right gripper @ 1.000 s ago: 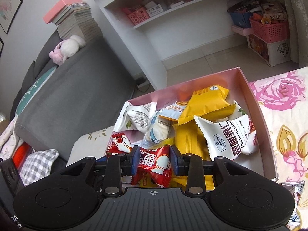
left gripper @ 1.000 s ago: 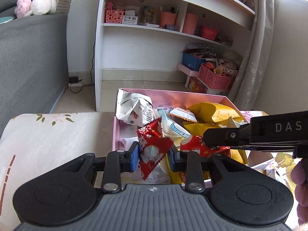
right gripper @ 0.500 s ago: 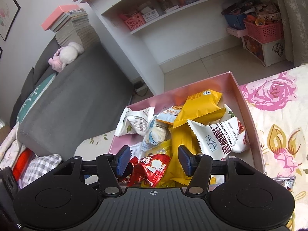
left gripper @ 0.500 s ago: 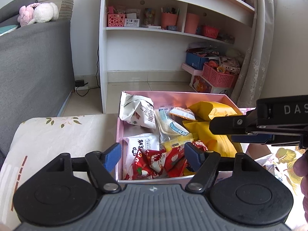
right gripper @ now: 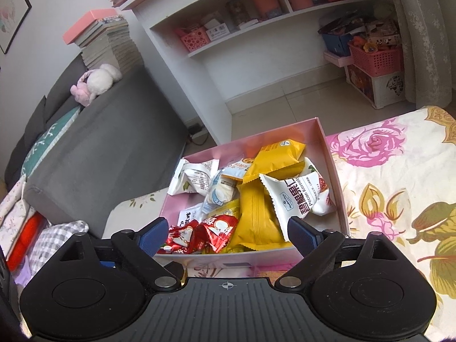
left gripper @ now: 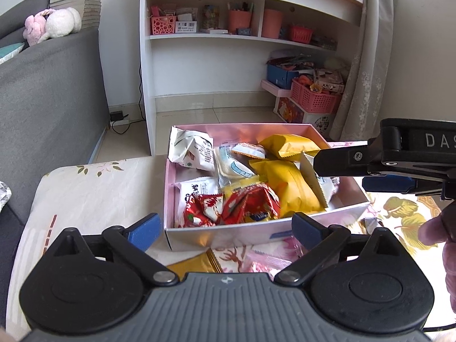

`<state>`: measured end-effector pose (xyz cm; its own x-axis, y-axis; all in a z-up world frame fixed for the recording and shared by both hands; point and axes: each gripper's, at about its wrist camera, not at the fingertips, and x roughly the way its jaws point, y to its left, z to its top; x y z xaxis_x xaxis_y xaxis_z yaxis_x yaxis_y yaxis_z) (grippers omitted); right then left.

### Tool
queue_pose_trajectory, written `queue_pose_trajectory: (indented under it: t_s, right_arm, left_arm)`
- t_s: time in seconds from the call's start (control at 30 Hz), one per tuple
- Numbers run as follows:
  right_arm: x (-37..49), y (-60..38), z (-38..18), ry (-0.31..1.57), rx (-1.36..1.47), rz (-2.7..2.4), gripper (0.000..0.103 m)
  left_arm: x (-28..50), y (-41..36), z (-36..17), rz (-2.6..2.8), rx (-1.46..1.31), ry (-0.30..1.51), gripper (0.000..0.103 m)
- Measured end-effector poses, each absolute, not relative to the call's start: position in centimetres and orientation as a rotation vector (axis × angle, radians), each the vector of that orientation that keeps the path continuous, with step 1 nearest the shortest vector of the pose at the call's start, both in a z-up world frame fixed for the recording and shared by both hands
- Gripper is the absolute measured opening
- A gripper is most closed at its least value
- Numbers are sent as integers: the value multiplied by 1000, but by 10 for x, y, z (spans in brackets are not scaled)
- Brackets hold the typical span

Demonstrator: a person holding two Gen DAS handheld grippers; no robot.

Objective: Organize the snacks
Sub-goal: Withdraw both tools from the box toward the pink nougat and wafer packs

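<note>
**SNACK SORT — between picks, both grippers empty**

Step (judged): drop-off into box done; next pick pending.

- Pink box (left gripper: 216, 235): on floral-cloth bench, open top, near full. Contents: red candy packets (left gripper: 245, 203) at near wall; yellow packs (left gripper: 287, 188) mid/right; white pecan-kernel pack (right gripper: 299, 196) on right; white packs at far-left corner.
- Left gripper (left gripper: 225, 229): jaws wide apart, nothing held. Positioned just outside box's near wall, level w/ rim, pointing fwd over box.
- Right gripper (right gripper: 226, 232): jaws wide apart, nothing held. Above near wall, tilted down into box; seen in left view crossing from right over box's right side.
- Loose items: gold wrapper (left gripper: 196, 265) and pinkish wrapper (left gripper: 265, 262) on bench just below left gripper, outside box; exact type unclear.

Next move (judged): lower a gripper onto a loose wrapper, close on an edge, lift clear of near wall, release inside. Thin flat foil; likely needs a low, shallow approach to catch an edge.
</note>
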<state>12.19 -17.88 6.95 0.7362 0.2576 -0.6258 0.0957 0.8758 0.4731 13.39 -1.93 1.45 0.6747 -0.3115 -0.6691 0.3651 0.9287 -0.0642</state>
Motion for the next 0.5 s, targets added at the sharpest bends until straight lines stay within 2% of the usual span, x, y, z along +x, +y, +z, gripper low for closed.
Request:
queue_pose_trajectory:
  t_s: [0.17, 0.5]
  right_arm:
    - [105, -180, 78, 752, 481, 80, 98]
    - [66, -178, 77, 759, 372, 58, 101]
  left_arm:
    - [119, -17, 22, -371, 82, 752, 102]
    - [89, -8, 16, -332, 115, 830, 103]
